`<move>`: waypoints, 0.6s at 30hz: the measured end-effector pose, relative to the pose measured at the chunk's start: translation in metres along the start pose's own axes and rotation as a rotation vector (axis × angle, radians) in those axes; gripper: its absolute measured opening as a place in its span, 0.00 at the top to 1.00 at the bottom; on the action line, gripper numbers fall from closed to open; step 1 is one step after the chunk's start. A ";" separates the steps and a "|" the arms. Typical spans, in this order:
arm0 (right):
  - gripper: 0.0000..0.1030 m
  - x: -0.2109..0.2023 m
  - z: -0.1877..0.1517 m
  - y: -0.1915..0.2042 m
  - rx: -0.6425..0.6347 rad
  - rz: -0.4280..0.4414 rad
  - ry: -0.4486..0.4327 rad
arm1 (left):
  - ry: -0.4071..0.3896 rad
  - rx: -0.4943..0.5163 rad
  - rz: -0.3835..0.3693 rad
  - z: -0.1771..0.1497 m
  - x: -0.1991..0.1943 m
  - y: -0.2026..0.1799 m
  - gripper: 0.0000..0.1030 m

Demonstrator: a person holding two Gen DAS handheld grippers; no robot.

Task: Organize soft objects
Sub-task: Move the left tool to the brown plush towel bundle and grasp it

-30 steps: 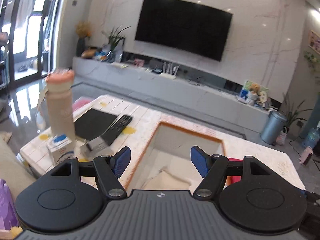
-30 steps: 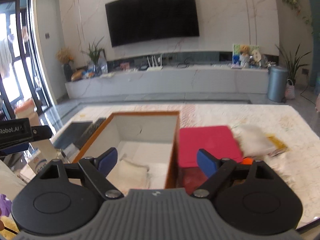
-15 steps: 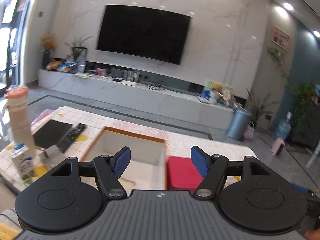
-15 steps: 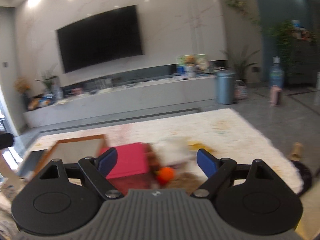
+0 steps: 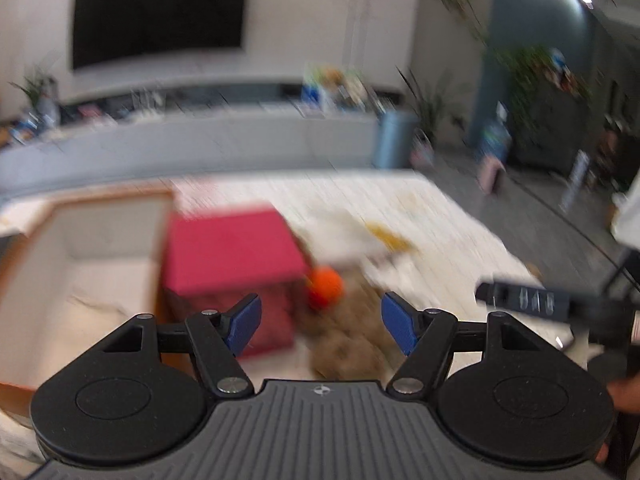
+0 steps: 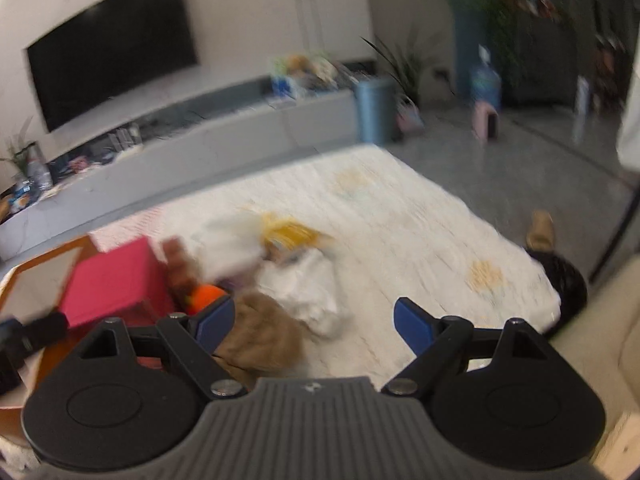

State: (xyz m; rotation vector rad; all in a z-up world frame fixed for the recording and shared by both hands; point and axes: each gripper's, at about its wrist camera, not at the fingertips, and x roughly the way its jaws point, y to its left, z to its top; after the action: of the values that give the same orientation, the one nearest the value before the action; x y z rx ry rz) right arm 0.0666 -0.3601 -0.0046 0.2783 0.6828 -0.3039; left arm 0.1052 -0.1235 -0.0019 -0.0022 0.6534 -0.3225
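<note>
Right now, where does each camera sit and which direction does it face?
Left wrist: on the left gripper, jaws open, facing down over the red box and brown plush; a hand shows at right.
Right wrist: on the right gripper, jaws open, facing the brown plush and white cloth.
Shared: red box, orange ball, plush, television.

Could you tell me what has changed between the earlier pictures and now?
Both views swung right, away from the open box toward the pile of soft things: brown plush, orange ball, white cloth. Both also tipped down a little. Nothing was gripped or released: the left tongs and right tongs stayed open and empty. The red box stayed put.
</note>
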 end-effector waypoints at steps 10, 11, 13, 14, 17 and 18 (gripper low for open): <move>0.14 0.027 -0.003 -0.013 0.003 -0.062 0.028 | 0.101 0.126 -0.052 -0.039 0.068 -0.028 0.21; 0.14 0.028 -0.003 -0.016 0.016 -0.065 0.033 | 0.108 0.130 -0.051 -0.040 0.073 -0.029 0.21; 0.14 0.029 -0.003 -0.022 0.044 -0.068 0.043 | 0.114 0.157 -0.035 -0.043 0.079 -0.033 0.20; 0.13 0.029 -0.004 -0.025 0.060 -0.067 0.048 | 0.112 0.173 -0.025 -0.044 0.081 -0.033 0.20; 0.13 0.034 -0.003 -0.034 0.097 -0.066 0.070 | 0.111 0.182 0.002 -0.043 0.091 -0.031 0.19; 0.13 0.035 -0.004 -0.036 0.106 -0.066 0.078 | 0.118 0.173 0.001 -0.043 0.094 -0.030 0.19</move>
State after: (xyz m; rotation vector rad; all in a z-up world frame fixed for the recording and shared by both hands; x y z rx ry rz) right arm 0.0776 -0.3983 -0.0358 0.3709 0.7547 -0.3949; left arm 0.1408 -0.1760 -0.0886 0.1832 0.7411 -0.3796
